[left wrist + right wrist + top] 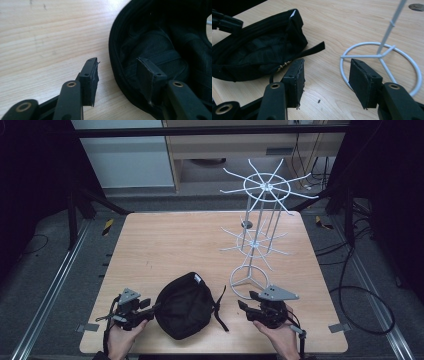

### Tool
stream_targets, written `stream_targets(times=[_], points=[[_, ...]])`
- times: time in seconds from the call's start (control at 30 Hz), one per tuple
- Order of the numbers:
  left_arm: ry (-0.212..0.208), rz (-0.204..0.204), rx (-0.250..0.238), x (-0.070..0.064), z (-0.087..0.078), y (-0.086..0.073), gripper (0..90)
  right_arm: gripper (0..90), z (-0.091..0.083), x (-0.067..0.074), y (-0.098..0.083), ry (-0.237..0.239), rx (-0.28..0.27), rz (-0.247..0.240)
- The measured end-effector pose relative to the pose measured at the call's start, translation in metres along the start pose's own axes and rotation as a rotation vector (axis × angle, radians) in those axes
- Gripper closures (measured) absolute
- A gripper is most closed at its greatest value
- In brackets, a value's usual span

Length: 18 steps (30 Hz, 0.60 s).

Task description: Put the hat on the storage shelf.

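A pale wooden table [165, 245] stands on a grey floor in a dim room, with cables trailing along the floor at the right. Low on the table, the left gripper [117, 72] has its jaws spread apart with nothing between them; in the left gripper view one pad hangs over bare wood and the other sits in front of the rim of a black cap [160, 45], whose open inside faces up, though whether that pad touches the fabric cannot be told. The right gripper [325, 77] is likewise released, its two black jaws wide apart above the wood, one toward the cap's loose black strap [312, 50] and the other over the edge of the round white base ring [412, 62] of a wire rack. In the high view the cap lies upside down near the front edge of the table, between the two grippers, just beside the left one. The white wire rack [260, 210] stands upright behind the right gripper, with two tiers of radiating spokes on thin posts. A hand [121, 340] holds the left gripper from below.
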<state>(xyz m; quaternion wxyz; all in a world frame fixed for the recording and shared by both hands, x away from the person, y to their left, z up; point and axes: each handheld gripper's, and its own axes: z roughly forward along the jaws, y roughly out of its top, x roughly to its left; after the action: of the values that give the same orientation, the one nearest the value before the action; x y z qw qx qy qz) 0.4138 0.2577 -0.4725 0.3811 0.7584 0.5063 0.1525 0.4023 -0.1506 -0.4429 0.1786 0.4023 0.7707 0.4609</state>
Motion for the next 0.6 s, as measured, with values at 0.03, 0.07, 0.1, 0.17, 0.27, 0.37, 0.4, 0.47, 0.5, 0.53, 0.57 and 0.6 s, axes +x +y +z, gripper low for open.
stream_targets(times=[0.03, 0.07, 0.1, 0.17, 0.27, 0.37, 0.4, 0.47, 0.5, 0.53, 0.57, 0.6], points=[[0.002, -0.001, 0.011, -0.001, 0.002, 0.000, 53.5, 46.3, 0.001, 0.001, 0.001, 0.003, 0.001, 0.001], [0.003, -0.003, 0.021, -0.001, 0.003, 0.000, 54.6, 46.3, 0.003, 0.003, 0.002, 0.009, 0.001, -0.004], [0.003, -0.003, 0.021, -0.001, 0.003, 0.000, 56.0, 46.3, 0.004, 0.005, 0.003, 0.013, 0.003, -0.003], [0.001, -0.008, 0.041, -0.002, 0.007, 0.000, 59.6, 46.3, 0.006, 0.006, 0.004, 0.017, 0.004, -0.008], [-0.011, -0.022, 0.059, 0.000, 0.012, 0.000, 65.0, 46.3, 0.011, 0.012, 0.008, 0.034, 0.003, -0.021], [-0.001, -0.030, 0.064, 0.001, 0.014, 0.002, 71.8, 46.5, 0.017, 0.018, 0.012, 0.051, 0.007, -0.028], [-0.001, -0.035, 0.061, 0.002, 0.015, 0.003, 75.6, 46.6, 0.022, 0.022, 0.015, 0.062, 0.009, -0.033], [0.001, -0.038, 0.055, 0.003, 0.015, 0.004, 78.6, 46.6, 0.026, 0.025, 0.018, 0.071, 0.015, -0.040], [0.001, -0.038, 0.055, 0.003, 0.015, 0.004, 79.7, 46.6, 0.029, 0.027, 0.019, 0.074, 0.017, -0.043], [0.000, -0.041, 0.047, 0.003, 0.014, 0.004, 80.4, 46.6, 0.031, 0.028, 0.020, 0.079, 0.020, -0.047], [0.003, -0.040, 0.039, 0.003, 0.013, 0.005, 81.0, 46.6, 0.034, 0.029, 0.022, 0.083, 0.023, -0.047], [0.002, -0.040, 0.034, 0.003, 0.013, 0.006, 81.0, 46.6, 0.034, 0.029, 0.022, 0.083, 0.023, -0.047]])
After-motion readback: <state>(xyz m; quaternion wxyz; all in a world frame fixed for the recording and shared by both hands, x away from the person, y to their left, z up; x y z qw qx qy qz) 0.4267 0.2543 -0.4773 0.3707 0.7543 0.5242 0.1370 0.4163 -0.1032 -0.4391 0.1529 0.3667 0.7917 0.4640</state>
